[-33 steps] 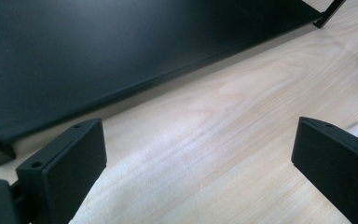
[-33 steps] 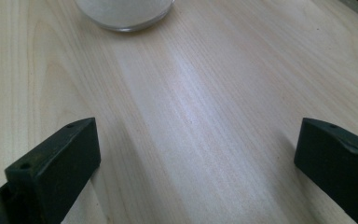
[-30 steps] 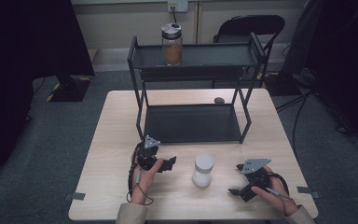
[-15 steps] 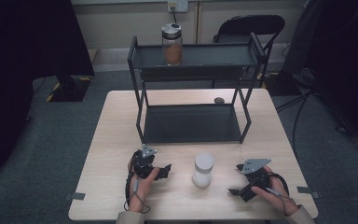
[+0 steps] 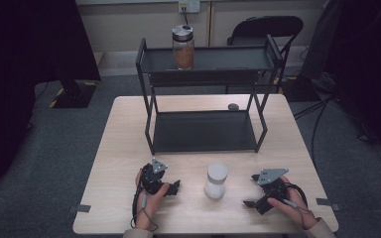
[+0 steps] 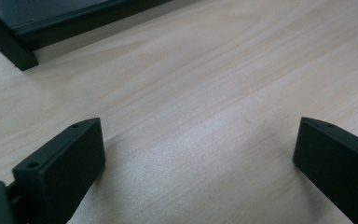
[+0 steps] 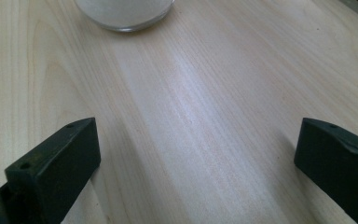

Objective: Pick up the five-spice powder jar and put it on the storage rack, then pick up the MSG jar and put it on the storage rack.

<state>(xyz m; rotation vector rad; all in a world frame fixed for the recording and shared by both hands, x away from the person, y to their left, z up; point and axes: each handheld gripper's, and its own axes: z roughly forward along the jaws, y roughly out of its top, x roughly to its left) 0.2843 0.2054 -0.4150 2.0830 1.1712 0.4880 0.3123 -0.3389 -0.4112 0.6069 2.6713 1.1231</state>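
So I'm resting both grippers on the table (image 5: 129,148), left gripper (image 5: 174,187) jaws just opening wide with nothing between, right gripper (image 5: 250,191) gaping empty too, white jar (image 5: 216,180) sitting upright between them, apart from both.

Left gripper (image 5: 172,187) just widened, empty; right gripper (image 5: 252,191) seemingly gapes, low.

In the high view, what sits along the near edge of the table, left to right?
Left hand-held gripper, jaws just opened with nothing between them → white cylindrical jar with a white lid → right hand-held gripper.
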